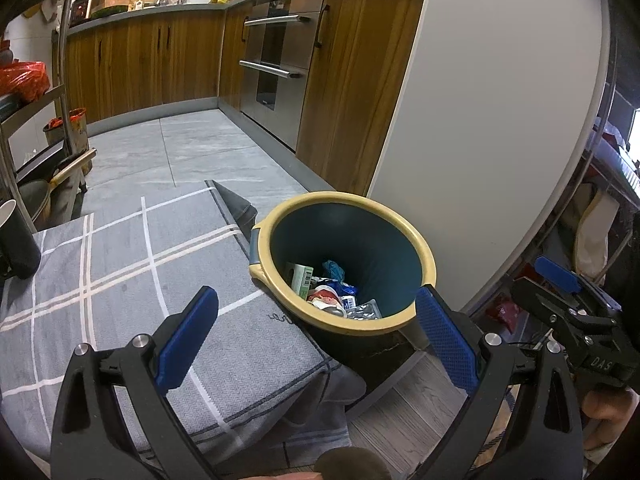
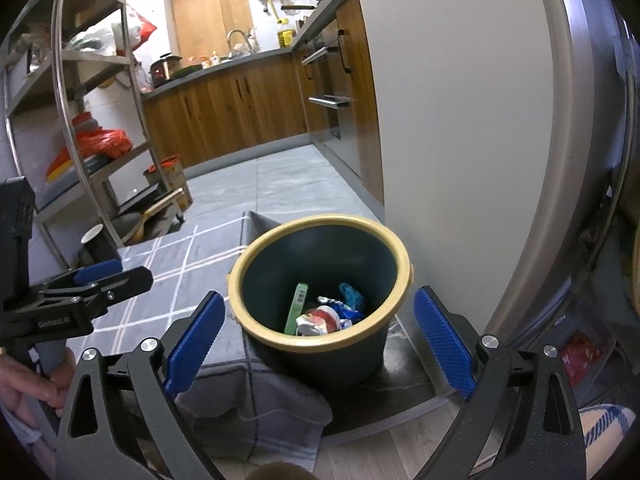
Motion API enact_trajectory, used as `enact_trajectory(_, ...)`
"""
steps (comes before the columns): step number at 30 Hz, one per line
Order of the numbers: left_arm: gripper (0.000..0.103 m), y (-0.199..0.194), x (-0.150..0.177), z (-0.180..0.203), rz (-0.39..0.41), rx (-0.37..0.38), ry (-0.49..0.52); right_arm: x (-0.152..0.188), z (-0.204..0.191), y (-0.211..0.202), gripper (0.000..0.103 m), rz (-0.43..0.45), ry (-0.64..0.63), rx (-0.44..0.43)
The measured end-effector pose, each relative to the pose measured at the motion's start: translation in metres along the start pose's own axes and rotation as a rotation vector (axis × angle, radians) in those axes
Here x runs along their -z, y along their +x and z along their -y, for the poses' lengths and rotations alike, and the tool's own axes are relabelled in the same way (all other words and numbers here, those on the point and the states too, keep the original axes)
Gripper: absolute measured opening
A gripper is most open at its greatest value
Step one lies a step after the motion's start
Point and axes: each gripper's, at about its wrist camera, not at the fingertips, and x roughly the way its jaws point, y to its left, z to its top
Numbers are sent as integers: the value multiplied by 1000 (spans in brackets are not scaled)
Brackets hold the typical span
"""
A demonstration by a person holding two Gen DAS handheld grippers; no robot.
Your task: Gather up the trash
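Observation:
A dark teal trash bucket with a yellow rim (image 1: 404, 322) (image 2: 320, 346) stands on the floor beside a table with a grey checked cloth (image 1: 120, 280) (image 2: 188, 264). Inside lie a green carton (image 1: 301, 278) (image 2: 295, 308), crumpled wrappers (image 1: 332, 294) (image 2: 320, 318) and a blister pack (image 1: 366, 311). My left gripper (image 1: 316, 316) is open and empty above the bucket's near-left rim. My right gripper (image 2: 320, 320) is open and empty, held over the bucket. Each gripper shows at the edge of the other's view, the right (image 1: 560, 280) and the left (image 2: 104, 272).
A black paper cup (image 1: 14, 240) (image 2: 98, 244) stands on the cloth's far left. A metal shelf rack (image 2: 80, 128) with red bags stands left. A white fridge side (image 1: 480, 120) rises right of the bucket. Wooden cabinets and an oven (image 1: 276, 64) line the back.

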Motion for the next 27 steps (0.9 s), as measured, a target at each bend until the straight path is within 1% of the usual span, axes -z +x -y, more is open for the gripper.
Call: enact_trajectory(27,97,2,0,-2,-6,2,-2,1,1,0,95,0,-2,0)
